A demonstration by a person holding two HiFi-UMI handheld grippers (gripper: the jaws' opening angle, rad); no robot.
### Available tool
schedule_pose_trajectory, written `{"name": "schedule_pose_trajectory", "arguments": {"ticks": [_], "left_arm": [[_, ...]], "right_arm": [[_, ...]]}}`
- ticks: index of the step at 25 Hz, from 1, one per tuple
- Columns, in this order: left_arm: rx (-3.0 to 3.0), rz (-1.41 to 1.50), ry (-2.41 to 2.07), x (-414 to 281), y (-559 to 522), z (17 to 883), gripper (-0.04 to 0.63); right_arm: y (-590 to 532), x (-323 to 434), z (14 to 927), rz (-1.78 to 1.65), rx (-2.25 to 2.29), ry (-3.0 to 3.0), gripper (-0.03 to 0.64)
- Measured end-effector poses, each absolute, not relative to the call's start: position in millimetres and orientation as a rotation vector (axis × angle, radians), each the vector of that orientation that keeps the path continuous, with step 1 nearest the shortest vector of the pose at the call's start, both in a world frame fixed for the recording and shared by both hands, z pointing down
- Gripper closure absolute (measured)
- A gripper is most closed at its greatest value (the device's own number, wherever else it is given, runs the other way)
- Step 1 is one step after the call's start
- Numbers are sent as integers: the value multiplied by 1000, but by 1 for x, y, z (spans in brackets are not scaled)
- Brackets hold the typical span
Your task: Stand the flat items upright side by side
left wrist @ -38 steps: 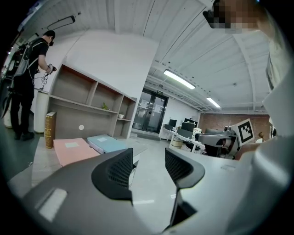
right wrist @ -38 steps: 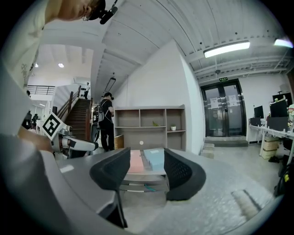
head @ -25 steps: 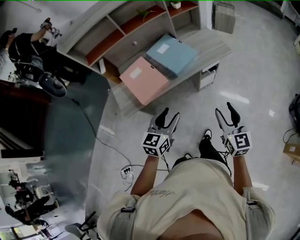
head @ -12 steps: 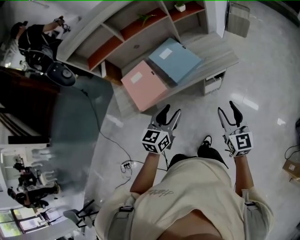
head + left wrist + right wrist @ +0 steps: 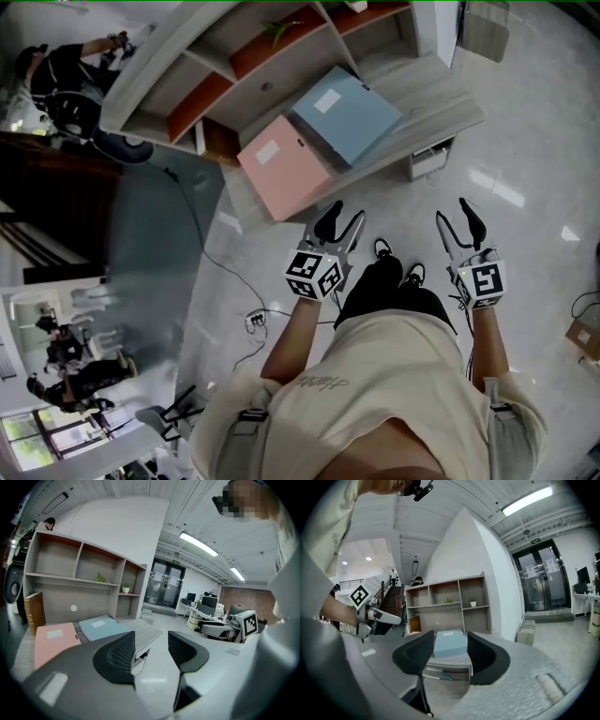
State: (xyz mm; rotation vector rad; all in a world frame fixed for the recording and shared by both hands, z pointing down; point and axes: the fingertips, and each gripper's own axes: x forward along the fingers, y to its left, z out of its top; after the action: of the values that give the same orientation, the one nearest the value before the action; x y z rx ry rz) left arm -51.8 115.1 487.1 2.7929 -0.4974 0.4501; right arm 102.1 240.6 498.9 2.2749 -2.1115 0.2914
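Two flat file boxes lie side by side on a low grey desk point(image 5: 437, 111): a pink one point(image 5: 281, 165) and a light blue one point(image 5: 345, 111). Both grippers hover over the floor short of the desk. My left gripper point(image 5: 338, 224) is open and empty, a little in front of the pink box. My right gripper point(image 5: 460, 221) is also open and empty, further right. In the left gripper view the pink box point(image 5: 54, 639) and the blue box point(image 5: 101, 626) lie ahead to the left of the jaws. The right gripper view frames the blue box point(image 5: 451, 644) between its open jaws.
An open shelf unit point(image 5: 234, 56) stands behind the desk, with a small plant point(image 5: 277, 28) and a brown book point(image 5: 35, 611) upright at its left end. Cables and a power strip point(image 5: 253, 322) lie on the floor at left. Another person point(image 5: 66, 70) works at the far left.
The person has stepped forward: a dark trouser leg and shoe now show between the grippers. Both grippers stay open and level, and the desk sits slightly nearer.
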Motion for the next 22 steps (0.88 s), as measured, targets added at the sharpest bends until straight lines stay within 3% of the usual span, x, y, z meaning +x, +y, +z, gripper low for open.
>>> {"name": "schedule_pose_trajectory", "arguments": {"ticks": [10, 22], "left_arm": [[2774, 387, -484, -15, 62, 496, 360], [2774, 288, -474, 14, -39, 490, 362]], "right_arm": [[193, 112, 502, 289, 2143, -2102, 387], [87, 160, 435, 170, 2186, -2070, 385]]}}
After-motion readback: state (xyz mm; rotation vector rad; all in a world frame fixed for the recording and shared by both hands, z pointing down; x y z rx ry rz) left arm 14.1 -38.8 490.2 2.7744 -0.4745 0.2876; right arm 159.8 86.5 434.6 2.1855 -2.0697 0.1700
